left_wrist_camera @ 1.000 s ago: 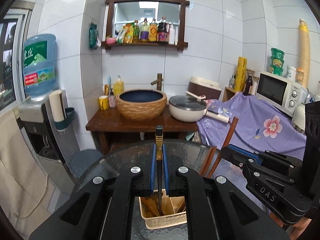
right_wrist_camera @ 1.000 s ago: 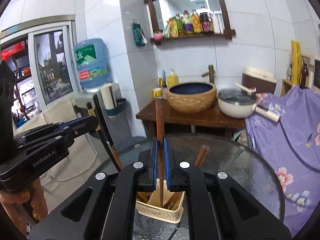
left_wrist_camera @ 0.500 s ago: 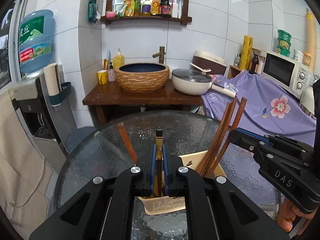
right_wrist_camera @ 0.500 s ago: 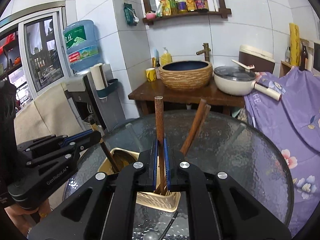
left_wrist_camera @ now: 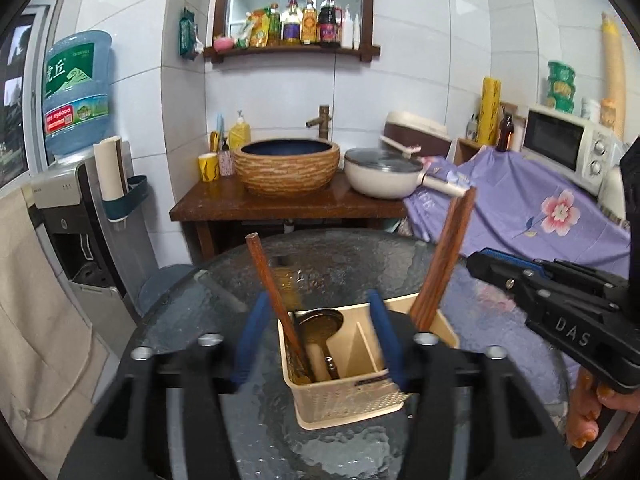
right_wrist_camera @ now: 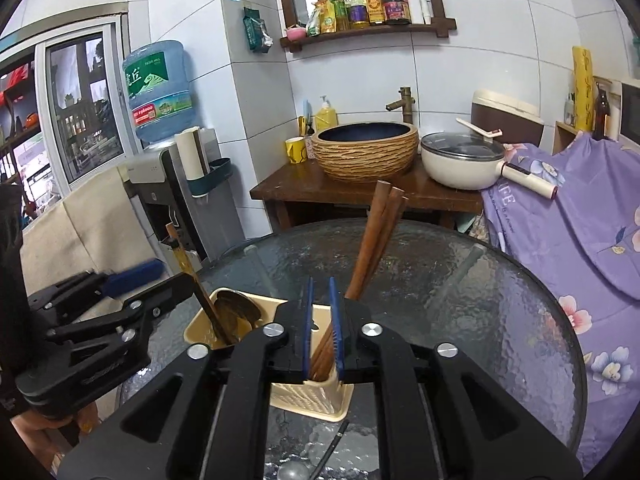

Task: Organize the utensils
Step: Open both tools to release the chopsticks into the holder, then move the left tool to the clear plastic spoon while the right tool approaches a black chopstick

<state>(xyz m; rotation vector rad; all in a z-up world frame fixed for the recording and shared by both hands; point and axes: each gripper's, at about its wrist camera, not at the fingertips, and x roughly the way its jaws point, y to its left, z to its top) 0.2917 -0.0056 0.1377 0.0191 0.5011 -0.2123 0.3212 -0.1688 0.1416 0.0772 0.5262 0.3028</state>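
A beige slotted basket (left_wrist_camera: 348,404) stands on the round glass table (left_wrist_camera: 344,264). My left gripper (left_wrist_camera: 316,338) straddles its left compartment, jaws opening and pads blurred. In that compartment are a metal spoon (left_wrist_camera: 320,324), a leaning wooden chopstick (left_wrist_camera: 266,276) and a blurred black-and-gold utensil (left_wrist_camera: 289,280), which no pad touches. My right gripper (right_wrist_camera: 321,328) hangs over the basket (right_wrist_camera: 316,400), jaws opening. Brown chopsticks (right_wrist_camera: 374,232) stand loose between its pads in the right compartment. The left gripper (right_wrist_camera: 172,276) shows at left in the right wrist view, the right gripper (left_wrist_camera: 480,262) at right in the left wrist view.
A thin dark utensil (right_wrist_camera: 330,452) lies on the glass near the front edge. Behind the table stand a wooden counter with a woven basin (left_wrist_camera: 286,170) and a lidded pan (left_wrist_camera: 382,176). A purple flowered cloth (left_wrist_camera: 520,216) is at right, a water dispenser (left_wrist_camera: 76,92) at left.
Both grippers sank to the basket and opened. The left let go of the black-and-gold utensil. The right let go of its chopstick, which now leans with the others.
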